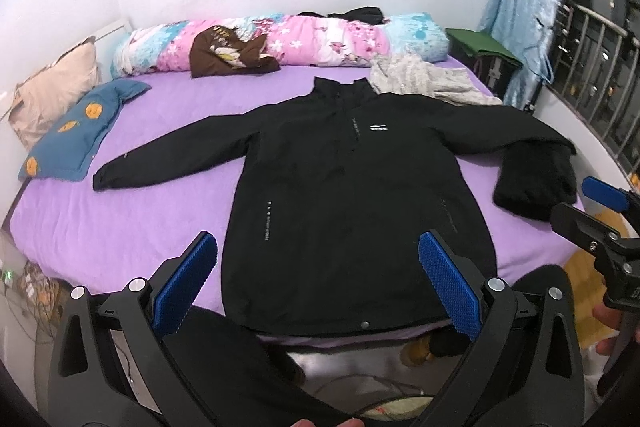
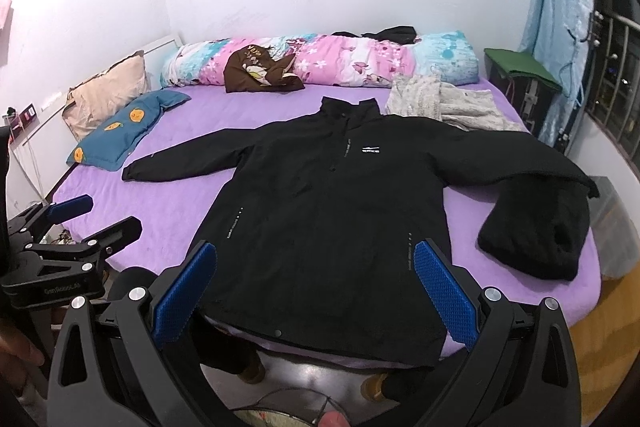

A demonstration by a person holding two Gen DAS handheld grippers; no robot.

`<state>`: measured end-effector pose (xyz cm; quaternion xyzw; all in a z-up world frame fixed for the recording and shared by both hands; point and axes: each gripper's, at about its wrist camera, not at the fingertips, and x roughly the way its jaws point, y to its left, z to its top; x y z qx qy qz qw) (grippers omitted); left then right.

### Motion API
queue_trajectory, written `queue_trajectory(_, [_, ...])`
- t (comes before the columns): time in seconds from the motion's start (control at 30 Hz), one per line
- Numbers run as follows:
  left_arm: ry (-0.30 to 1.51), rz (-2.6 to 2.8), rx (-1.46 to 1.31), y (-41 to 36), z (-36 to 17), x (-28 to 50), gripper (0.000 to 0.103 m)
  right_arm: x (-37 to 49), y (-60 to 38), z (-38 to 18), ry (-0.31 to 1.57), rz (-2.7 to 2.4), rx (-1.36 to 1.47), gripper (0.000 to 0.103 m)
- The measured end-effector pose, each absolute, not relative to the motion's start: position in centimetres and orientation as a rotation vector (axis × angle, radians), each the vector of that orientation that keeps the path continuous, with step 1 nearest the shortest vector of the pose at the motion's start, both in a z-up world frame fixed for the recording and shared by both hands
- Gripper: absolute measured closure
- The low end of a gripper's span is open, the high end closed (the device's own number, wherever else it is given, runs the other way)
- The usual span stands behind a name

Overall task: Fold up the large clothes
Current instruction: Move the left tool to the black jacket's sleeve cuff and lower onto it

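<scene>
A: What is the biggest thing ahead of the claws?
B: A bed with a purple sheet (image 1: 168,99), stretching away from both claws to the white wall

A: And on it?
B: A large black zip-front jacket (image 1: 340,187) lies flat, front up, straight ahead of both claws. Its hem hangs over the near edge of the bed, between the blue pads of each claw as their cameras see it. One sleeve runs out flat to the left; the sleeve on the right is bent, with its thick black end (image 2: 536,231) doubled down on the sheet

A: Beyond the jacket?
B: A rolled pink and blue floral quilt (image 2: 340,61) along the far wall, with a brown printed garment (image 2: 258,71) leaning on it. A pale grey crumpled garment (image 2: 448,103) lies just past the jacket's right shoulder. Far left are a teal pillow with orange fruit print (image 1: 80,131) and a beige pillow (image 1: 52,87) behind it

A: The claws themselves?
B: The left claw (image 1: 318,283) is spread wide, holding nothing, above the hem. The right claw (image 2: 316,285) is likewise spread wide and empty, a little to the right of the left one. Neither touches the jacket
</scene>
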<state>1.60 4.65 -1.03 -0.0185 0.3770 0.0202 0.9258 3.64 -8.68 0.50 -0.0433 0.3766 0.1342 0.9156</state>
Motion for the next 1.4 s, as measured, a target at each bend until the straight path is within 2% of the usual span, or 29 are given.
queue_trajectory(0.23, [0.795,0.055,-0.182,10.0,-2.5,3.6,0.006,6.0,-5.2,0.2,0.756,0.326,-0.105,0.006])
queue_trajectory(0.53, [0.783,0.193,-0.191,18.2,-5.4,7.0,0.006,11.6,0.7,-0.7,0.701,0.4,-0.161,0.006])
queue_trajectory(0.77, [0.76,0.254,-0.393,30.1,-9.7,11.4,0.006,20.4,8.8,-5.3,0.736,0.447,-0.267,0.006])
queue_trajectory(0.9, [0.759,0.236,-0.635,39.0,-14.1,14.3,0.006,24.6,13.9,-8.6,0.783,0.519,-0.345,0.006])
queue_trajectory(1.13, [0.748,0.244,-0.72,47.1,-19.7,18.7,0.006,30.0,19.9,-13.6,0.789,0.558,-0.442,0.006])
queue_trajectory(1.4, [0.691,0.31,-0.939,56.5,-27.2,22.7,0.006,35.4,23.8,-20.6,0.796,0.546,-0.559,0.006])
